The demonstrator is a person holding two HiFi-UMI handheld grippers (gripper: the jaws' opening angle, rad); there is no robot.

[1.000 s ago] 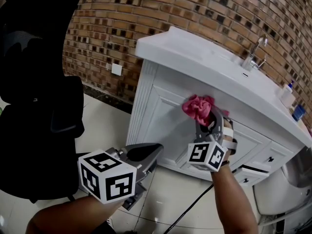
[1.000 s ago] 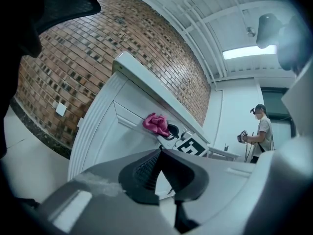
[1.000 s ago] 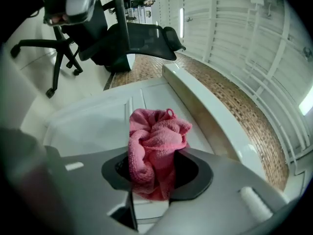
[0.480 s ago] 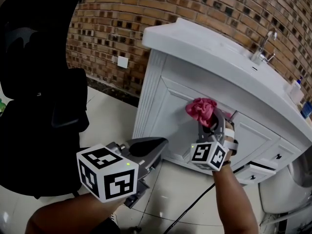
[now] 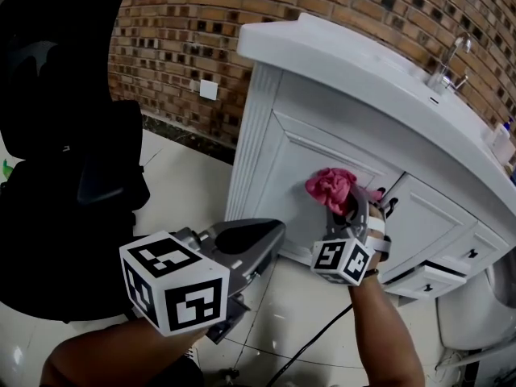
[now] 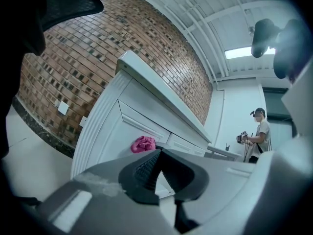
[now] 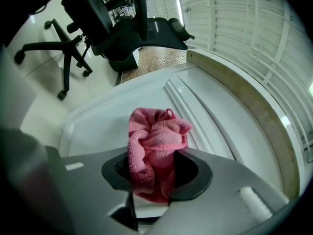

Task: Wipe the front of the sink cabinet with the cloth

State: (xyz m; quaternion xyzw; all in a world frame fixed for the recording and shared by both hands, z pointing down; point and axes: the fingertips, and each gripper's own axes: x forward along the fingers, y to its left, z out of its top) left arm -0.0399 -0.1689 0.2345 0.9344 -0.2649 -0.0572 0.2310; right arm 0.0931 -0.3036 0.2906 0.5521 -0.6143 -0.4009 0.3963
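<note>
**Pink cloth held at the cabinet door**

Nearest the camera, the left gripper (image 5: 270, 236), carrying its marker cube, hung low over the pale tiled floor (image 5: 177, 192). Its jaws were brought together with nothing between them, and it stood well apart from the cabinet. A thin black cable (image 5: 314, 345) trailed across the tiles below the person's right forearm.

Further in, the right gripper (image 5: 348, 206) had its jaws clamped on a crumpled pink microfibre cloth (image 5: 330, 185). The bunched end of the cloth stuck out past the jaw tips. It appeared pressed against the recessed door panel of the white panelled sink cabinet (image 5: 274, 176), on the door next to the cabinet's fluted corner. A lower drawer (image 5: 427, 280) at the far end stood slightly pulled out.

Above sat the white basin top (image 5: 339, 55) with a chrome tap (image 5: 447, 67). A large black office chair (image 5: 64, 176) stood beside the cabinet. Behind them rose a brown brick wall (image 5: 185, 39) bearing a white socket plate (image 5: 209, 89).
</note>
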